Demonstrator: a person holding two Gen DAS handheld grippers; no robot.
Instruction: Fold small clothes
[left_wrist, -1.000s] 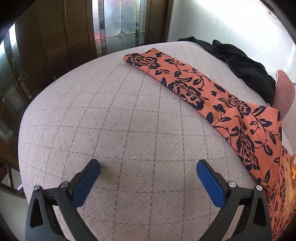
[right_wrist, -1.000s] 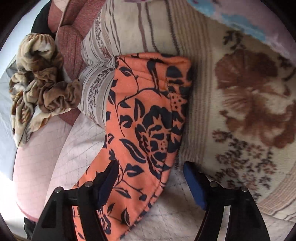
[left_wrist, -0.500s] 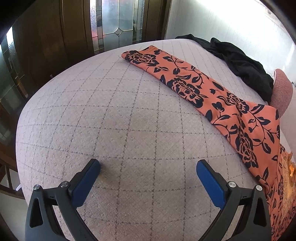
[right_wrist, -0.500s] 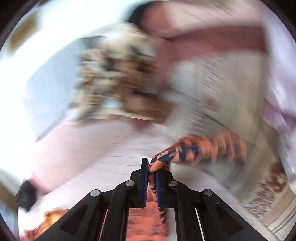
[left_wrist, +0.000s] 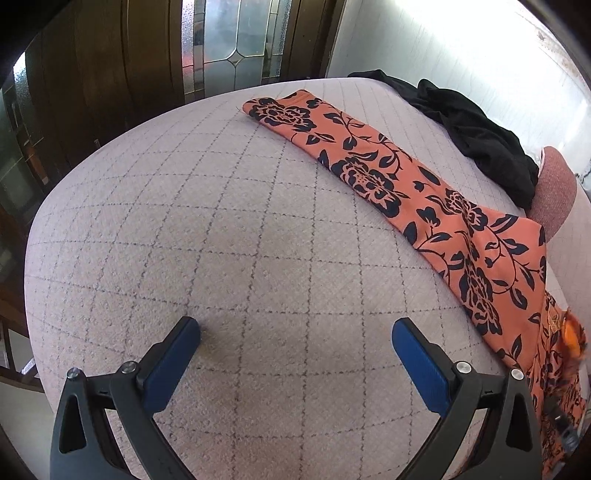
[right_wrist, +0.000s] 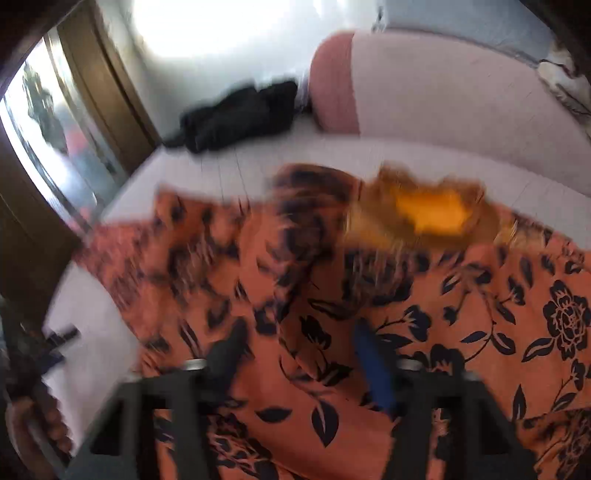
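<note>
An orange garment with a black flower print (left_wrist: 436, 206) lies stretched across the quilted bed (left_wrist: 221, 240), from far centre to the right edge. My left gripper (left_wrist: 295, 332) is open and empty over bare bed, left of the garment. In the blurred right wrist view the same garment (right_wrist: 461, 314) fills the lower frame, with a yellow-orange inner patch (right_wrist: 432, 214) near its far edge. My right gripper (right_wrist: 299, 343) is open just above the cloth, with cloth showing between its fingers.
A black garment (left_wrist: 476, 136) lies in a heap at the far right of the bed, also in the right wrist view (right_wrist: 240, 114). A pink bolster (left_wrist: 554, 188) lies beside it. Dark wooden doors with glass panes (left_wrist: 236, 40) stand beyond the bed.
My right gripper was shut on the garment's end half a second ago, swung round with it and now is open over the cloth. The left gripper has barely moved.
</note>
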